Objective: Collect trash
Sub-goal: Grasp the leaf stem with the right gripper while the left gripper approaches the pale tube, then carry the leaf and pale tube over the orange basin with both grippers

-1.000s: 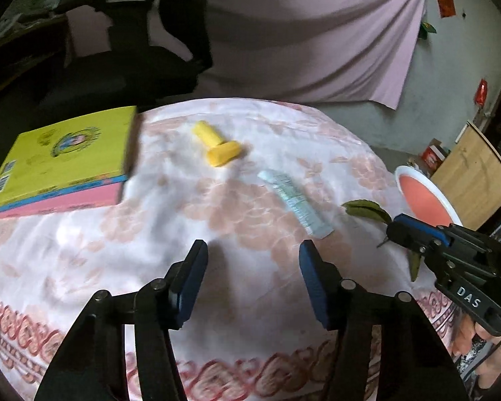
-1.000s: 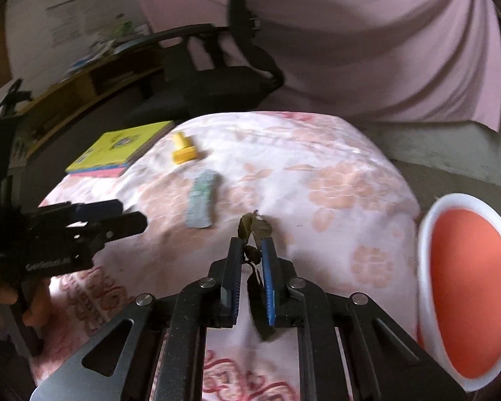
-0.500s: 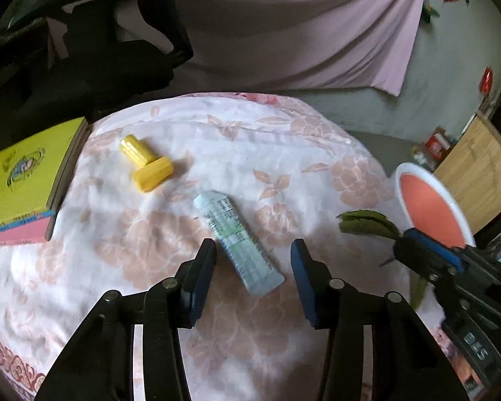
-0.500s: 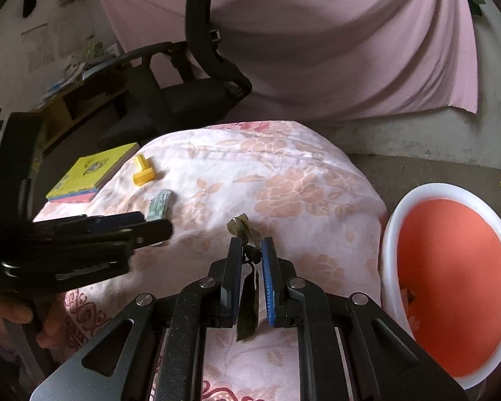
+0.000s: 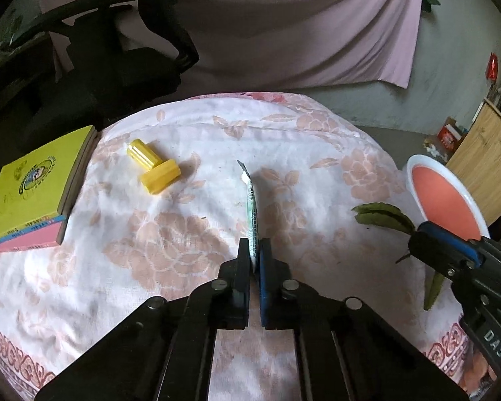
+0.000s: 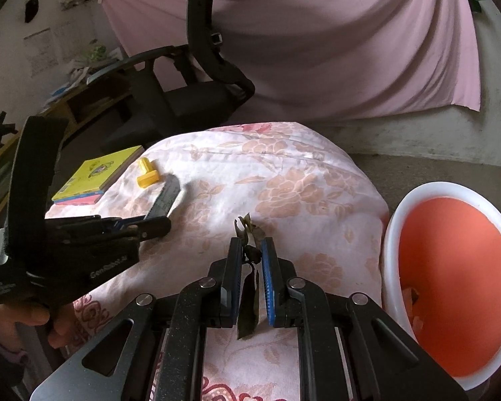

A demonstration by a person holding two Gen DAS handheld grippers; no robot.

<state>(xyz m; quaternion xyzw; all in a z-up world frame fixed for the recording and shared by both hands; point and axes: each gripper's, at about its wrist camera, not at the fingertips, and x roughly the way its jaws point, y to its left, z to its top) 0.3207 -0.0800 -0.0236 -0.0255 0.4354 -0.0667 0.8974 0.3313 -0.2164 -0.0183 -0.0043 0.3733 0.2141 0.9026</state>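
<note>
A flattened pale green tube stands on edge between the pads of my left gripper, whose jaws are closing on its near end. The right wrist view shows the same tube sticking out forward and up from the left gripper, above the floral cloth. My right gripper is shut on the stem of a sprig of green leaves, with one leaf hanging below the fingers. In the left wrist view the leaves stick out of the right gripper at the table's right edge.
A white bin with an orange inside stands on the floor just right of the table and holds some scraps. A yellow plastic piece and a yellow book lie at the left. A black office chair stands behind the table.
My left gripper moved forward over the tube and closed on its near end, and the tube turned from flat onto its edge. The right gripper swung a little toward the bin, leaves still in it.
</note>
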